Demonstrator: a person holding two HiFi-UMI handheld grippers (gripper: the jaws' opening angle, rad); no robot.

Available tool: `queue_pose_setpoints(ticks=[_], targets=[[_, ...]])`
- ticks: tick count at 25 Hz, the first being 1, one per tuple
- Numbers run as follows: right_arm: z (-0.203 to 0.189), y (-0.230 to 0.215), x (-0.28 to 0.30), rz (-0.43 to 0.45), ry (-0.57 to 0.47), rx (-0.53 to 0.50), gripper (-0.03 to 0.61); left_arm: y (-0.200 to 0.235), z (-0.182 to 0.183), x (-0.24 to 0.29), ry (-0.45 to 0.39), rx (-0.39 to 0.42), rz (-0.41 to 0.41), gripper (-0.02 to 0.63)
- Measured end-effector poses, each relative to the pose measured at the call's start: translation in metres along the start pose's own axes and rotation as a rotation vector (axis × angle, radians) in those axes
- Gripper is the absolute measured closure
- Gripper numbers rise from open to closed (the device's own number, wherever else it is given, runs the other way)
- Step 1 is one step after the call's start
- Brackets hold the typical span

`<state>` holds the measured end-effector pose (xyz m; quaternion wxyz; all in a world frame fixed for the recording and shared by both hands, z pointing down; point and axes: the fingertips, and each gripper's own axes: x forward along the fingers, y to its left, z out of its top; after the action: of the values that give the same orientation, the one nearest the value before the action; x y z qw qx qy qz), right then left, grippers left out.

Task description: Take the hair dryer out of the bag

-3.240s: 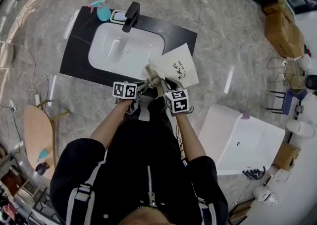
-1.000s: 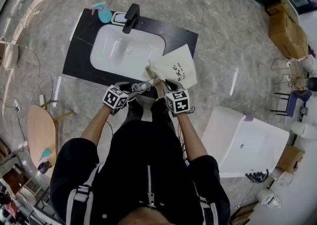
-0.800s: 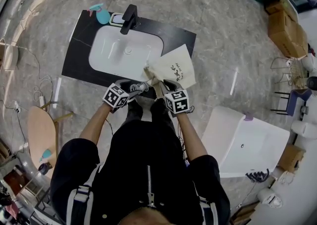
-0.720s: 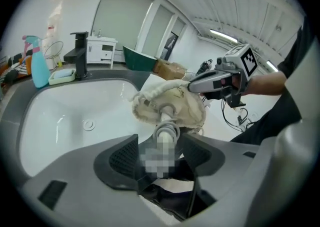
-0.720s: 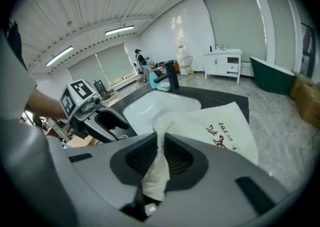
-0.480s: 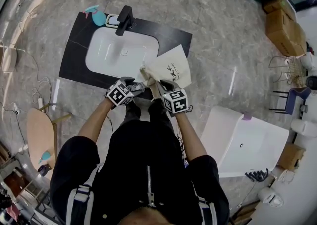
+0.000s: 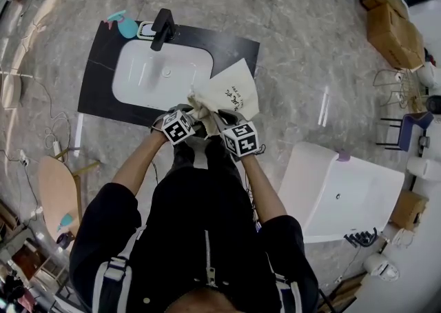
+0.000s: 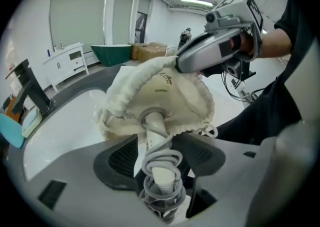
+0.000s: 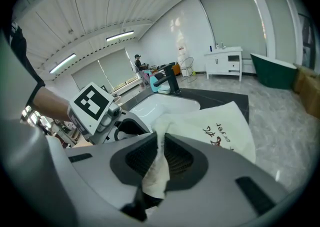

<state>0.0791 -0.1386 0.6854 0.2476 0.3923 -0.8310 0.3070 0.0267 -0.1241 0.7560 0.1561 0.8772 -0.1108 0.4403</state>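
1. The place was a bathroom showroom with a grey stone floor. A black counter [image 7: 96, 87] with a white sink [image 7: 148, 74] and a black faucet [image 7: 163, 27] stood in front of both grippers.
2. The cream bag [image 7: 233, 89] lay on the counter just ahead of the grippers, with its mouth turned toward them.
3. The right gripper [image 9: 160, 143] was narrow, and a fold of the bag's rim was pinched between its jaws. I judge that it held the cloth so that the bag would not follow the dryer when the dryer is pulled.
4. The hair dryer [image 8: 155, 123] was mostly inside the bag. Only its white handle stuck out of the mouth, with the grey cord [image 8: 161, 166] wound around it.
5. The left gripper [image 8: 157, 143] was wide, and the handle stood between its jaws. The pads did not seem to press on it, though the cord was very close to them.
6. The right gripper gripped the rim just above the handle, which kept the mouth lifted and the handle free.
7. The next move probably needs a firm closing on the handle. The loose coils could slip under the pads.
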Motion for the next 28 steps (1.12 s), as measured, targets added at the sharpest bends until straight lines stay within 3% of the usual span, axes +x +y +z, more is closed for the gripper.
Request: queue_pose_setpoints(ticks=[5, 23, 28], targets=[[-0.001, -0.003, -0.002, 0.004, -0.003, 0.007, 0.525, -0.001, -0.001, 0.018, 0.053, 0.033, 0.002, 0.328], [-0.004, -0.008, -0.002, 0.002, 0.004, 0.029, 0.525, 0.003, -0.006, 0.052, 0.171, 0.004, -0.061, 0.328], [-0.005, -0.011, -0.003, -0.003, 0.004, 0.038, 0.526, 0.004, -0.005, 0.053, 0.162, -0.004, -0.054, 0.334]])
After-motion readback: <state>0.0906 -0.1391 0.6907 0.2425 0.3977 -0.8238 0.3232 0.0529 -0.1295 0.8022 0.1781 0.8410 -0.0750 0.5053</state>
